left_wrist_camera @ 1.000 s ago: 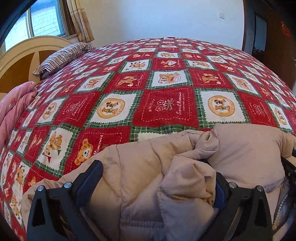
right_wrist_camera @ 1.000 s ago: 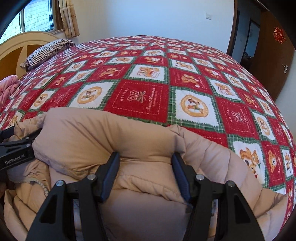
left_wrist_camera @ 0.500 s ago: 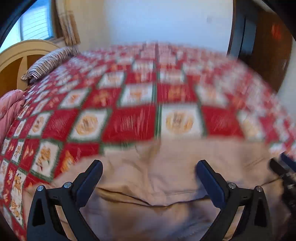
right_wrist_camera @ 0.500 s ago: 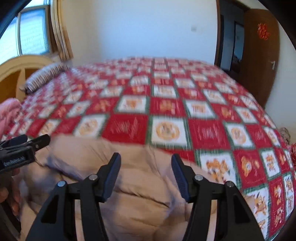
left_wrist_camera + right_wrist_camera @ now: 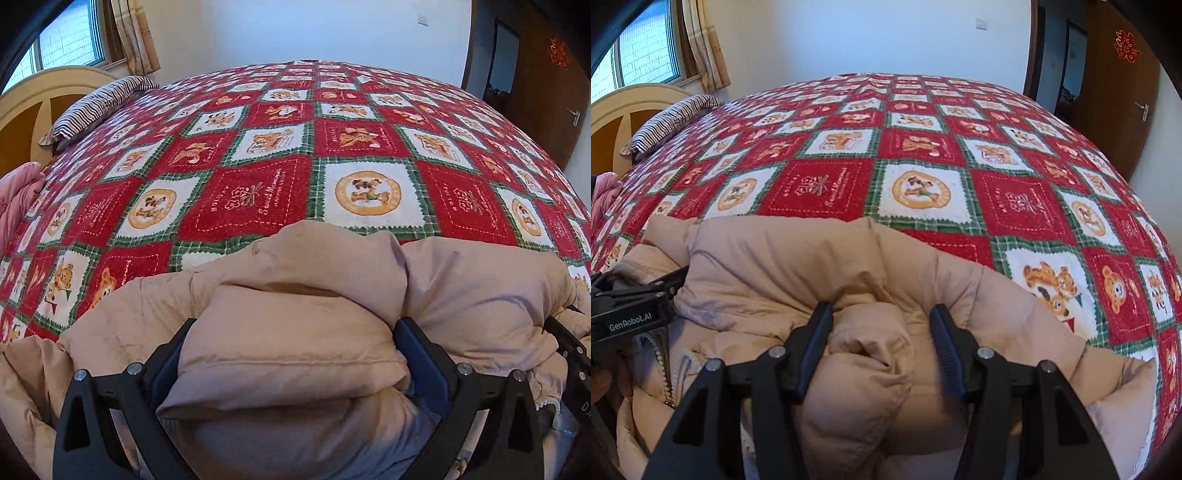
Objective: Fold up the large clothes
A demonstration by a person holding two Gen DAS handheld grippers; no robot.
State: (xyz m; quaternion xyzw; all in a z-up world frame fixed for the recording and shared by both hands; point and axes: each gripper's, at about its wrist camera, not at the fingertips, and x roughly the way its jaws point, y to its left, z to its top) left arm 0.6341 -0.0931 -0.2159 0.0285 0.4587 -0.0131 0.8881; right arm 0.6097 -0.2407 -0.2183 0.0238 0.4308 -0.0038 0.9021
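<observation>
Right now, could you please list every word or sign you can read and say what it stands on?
"GenRobot.AI": on the left gripper.
"HOLIDAY", "Sweet Memories": stitched on the red squares of the bedspread; the smaller line is unreadable.
Red paper character on the door: too small to read.

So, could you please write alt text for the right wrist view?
The right gripper clamps a puffy fold of a beige down jacket lying on a red bear-patterned bedspread. The left gripper reaches in at the left edge.
</observation>
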